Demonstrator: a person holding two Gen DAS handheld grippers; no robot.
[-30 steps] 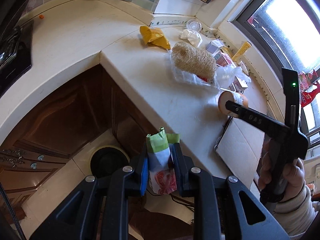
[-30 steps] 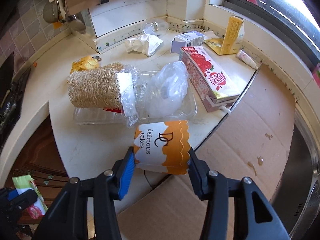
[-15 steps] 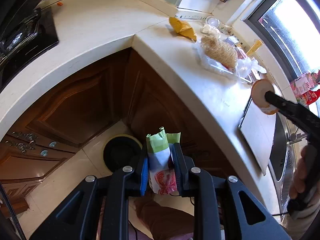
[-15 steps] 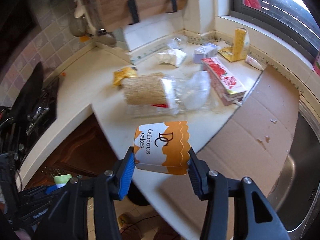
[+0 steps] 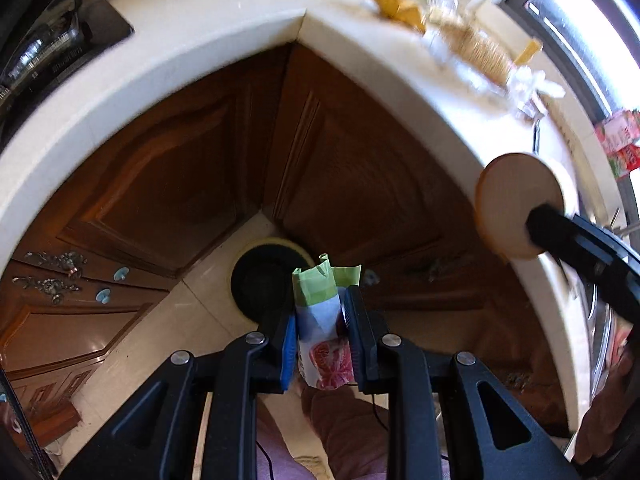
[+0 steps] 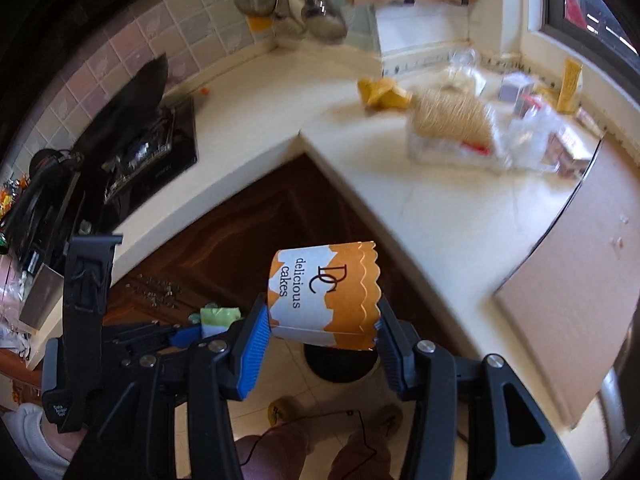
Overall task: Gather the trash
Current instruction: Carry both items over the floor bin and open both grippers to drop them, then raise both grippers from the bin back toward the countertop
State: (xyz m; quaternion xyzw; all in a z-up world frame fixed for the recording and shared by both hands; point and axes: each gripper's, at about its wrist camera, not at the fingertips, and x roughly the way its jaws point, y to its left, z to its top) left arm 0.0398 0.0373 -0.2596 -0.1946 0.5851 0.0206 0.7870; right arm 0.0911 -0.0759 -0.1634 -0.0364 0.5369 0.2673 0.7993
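Both grippers loaded, held out over the floor in front of the counter corner.

Left gripper (image 5: 320, 330): fingers closed on a small green-topped drink carton (image 5: 322, 334) with a red fruit print, upright between the pads, above the black trash bin (image 5: 260, 276) on the tiled floor. Right gripper (image 6: 318, 334): fingers clamped on an orange-and-white "DC delicious cakes" paper cup (image 6: 326, 294), lying sideways, with the bin partly visible beneath it. Remaining trash on the counter (image 6: 256, 120): yellow wrapper (image 6: 382, 94), clear plastic tray (image 6: 448, 148) holding a straw-coloured fibrous roll (image 6: 454, 122), crumpled clear film; blurred.
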